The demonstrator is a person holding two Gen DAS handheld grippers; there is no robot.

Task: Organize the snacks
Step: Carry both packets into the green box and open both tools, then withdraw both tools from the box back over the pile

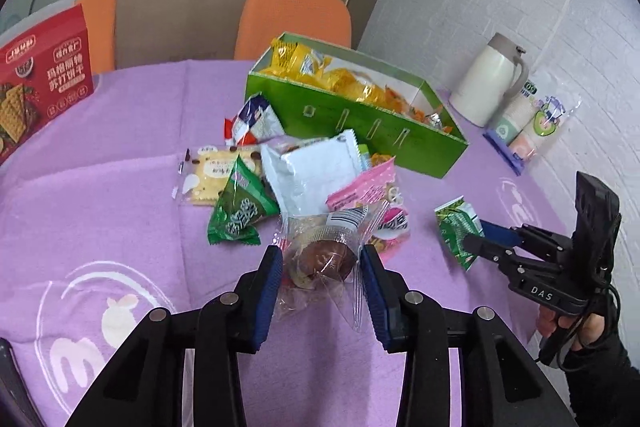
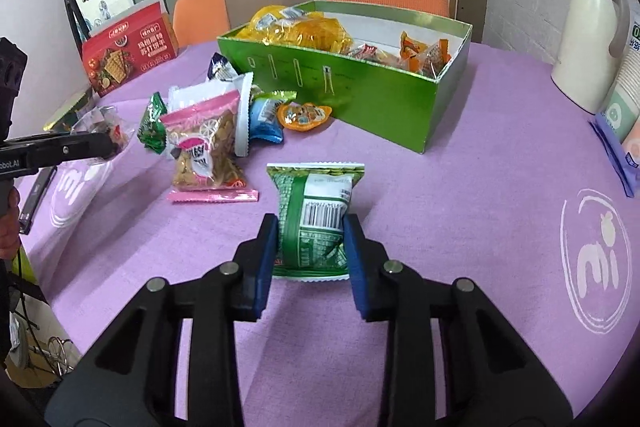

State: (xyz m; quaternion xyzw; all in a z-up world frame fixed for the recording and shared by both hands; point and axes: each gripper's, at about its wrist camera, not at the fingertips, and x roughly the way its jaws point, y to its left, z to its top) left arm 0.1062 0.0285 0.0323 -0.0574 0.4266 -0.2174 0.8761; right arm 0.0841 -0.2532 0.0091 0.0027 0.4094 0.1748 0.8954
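Observation:
A clear-wrapped brown cake packet (image 1: 320, 247) sits between the blue pads of my left gripper (image 1: 320, 261), which is shut on it just above the purple tablecloth (image 1: 120, 187). My right gripper (image 2: 310, 227) is shut on a green snack packet (image 2: 316, 187), also low over the cloth. Beyond lies a loose pile: a pink packet (image 2: 204, 147), a white packet (image 1: 316, 167), a green triangular packet (image 1: 240, 211) and a cracker packet (image 1: 208, 175). Behind the pile is an open green box (image 2: 360, 95) holding yellow and orange snacks.
A red cracker box (image 1: 40, 75) stands at the far left. A white thermos jug (image 1: 488, 79) and a pack of paper cups (image 1: 532, 123) are at the right by the wall. Orange chairs (image 1: 296, 19) and a brown paper bag (image 1: 180, 11) are behind the table.

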